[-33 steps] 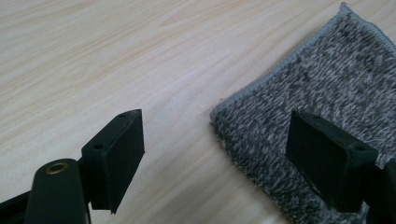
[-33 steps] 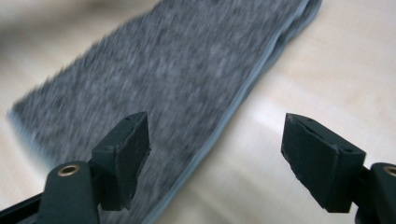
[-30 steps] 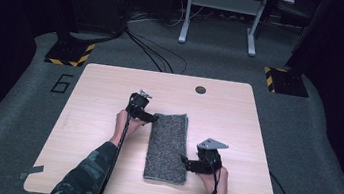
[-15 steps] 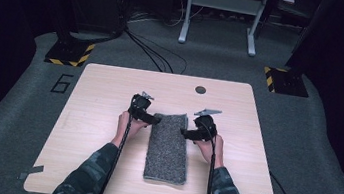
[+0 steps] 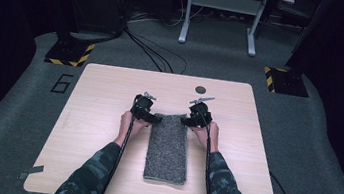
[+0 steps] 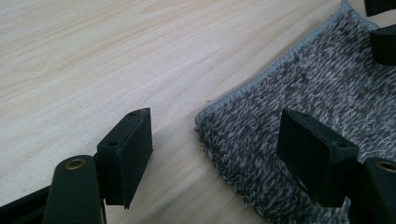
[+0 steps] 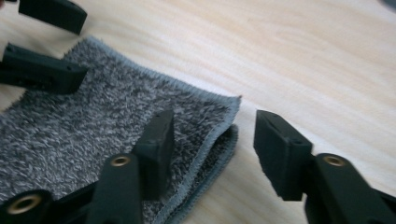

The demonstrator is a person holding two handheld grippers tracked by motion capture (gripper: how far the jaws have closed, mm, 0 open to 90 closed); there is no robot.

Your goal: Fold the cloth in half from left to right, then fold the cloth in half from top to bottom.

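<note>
Light wood tabletop (image 5: 94,132), rounded corners, with a small dark round disc (image 5: 200,89) near its far edge. Grey folded towel (image 5: 168,147) lies lengthwise at the tabletop's middle, long axis running away from the person. Left gripper (image 5: 149,118) sits at the towel's far left corner; its fingers (image 6: 126,154) stand apart, one over bare wood, one over the cloth, and have just been closing, not pressing the corner between them. Right gripper (image 5: 188,121) sits at the far right corner; its fingers (image 7: 156,149) also straddle the folded edge and have just been closing, pads not pinching. Grey carpet floor (image 5: 15,122) around, black-and-yellow striped bases (image 5: 70,53) behind, cables, a metal frame, dark room.
</note>
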